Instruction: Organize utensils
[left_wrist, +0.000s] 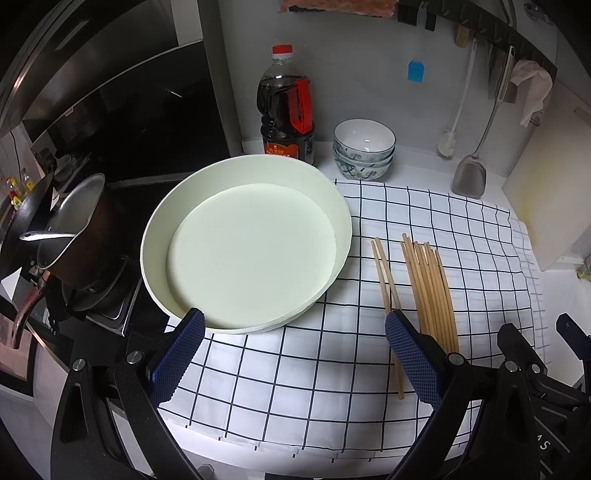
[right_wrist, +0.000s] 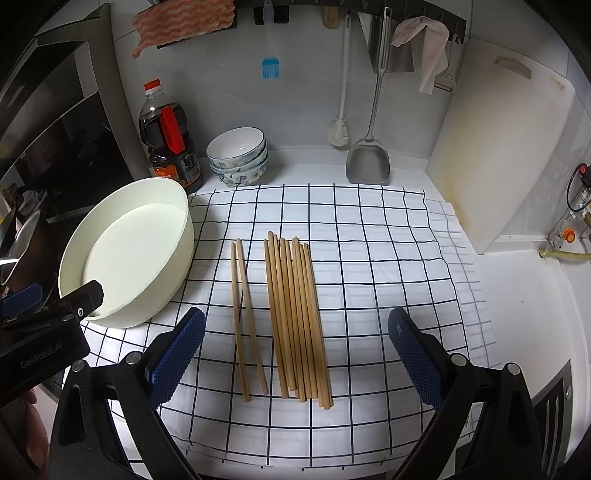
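Note:
Several wooden chopsticks lie in a bundle (right_wrist: 297, 317) on the checked cloth (right_wrist: 369, 258), with a separate pair of chopsticks (right_wrist: 245, 317) just left of it. A round cream tray (right_wrist: 129, 254) sits at the cloth's left edge. My right gripper (right_wrist: 295, 354) is open and empty, above the near ends of the chopsticks. My left gripper (left_wrist: 293, 354) is open and empty, near the tray (left_wrist: 243, 243); its right finger (left_wrist: 413, 362) overlaps the pair (left_wrist: 386, 280) and stands beside the bundle (left_wrist: 430, 291).
A soy sauce bottle (right_wrist: 170, 140) and stacked bowls (right_wrist: 238, 155) stand at the back. A spatula (right_wrist: 369, 158) and brush (right_wrist: 340, 133) hang on the wall. A cutting board (right_wrist: 495, 147) leans at right. A pot (left_wrist: 70, 236) sits on the stove at left.

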